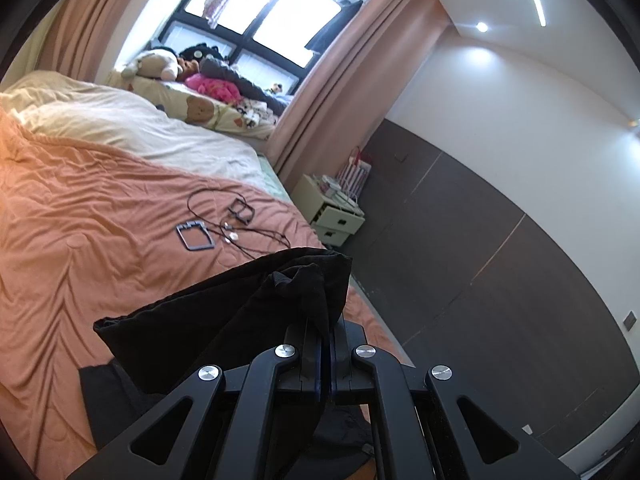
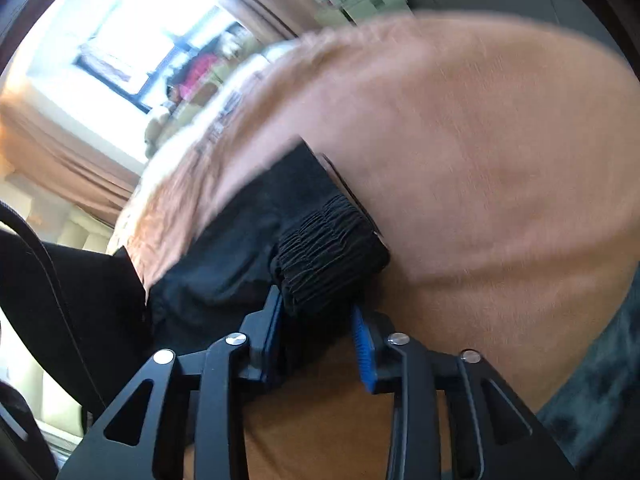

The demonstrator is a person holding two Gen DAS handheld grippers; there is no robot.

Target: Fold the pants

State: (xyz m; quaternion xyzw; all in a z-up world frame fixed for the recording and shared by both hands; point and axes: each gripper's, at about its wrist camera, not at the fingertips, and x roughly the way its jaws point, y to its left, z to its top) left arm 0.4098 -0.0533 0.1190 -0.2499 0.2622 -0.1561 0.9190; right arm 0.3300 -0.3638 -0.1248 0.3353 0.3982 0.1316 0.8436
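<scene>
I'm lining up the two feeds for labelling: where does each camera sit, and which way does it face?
Left wrist: on the left gripper, shut on the black pants, facing along the bed to the window.
Right wrist: on the right gripper, its jaws around the pants' elastic waistband, close over the bed; blurred.
Shared: pants, bed, window.

Two square frames (image 1: 195, 235) and cables (image 1: 256, 236) lie on the bedspread (image 1: 80, 240).
</scene>
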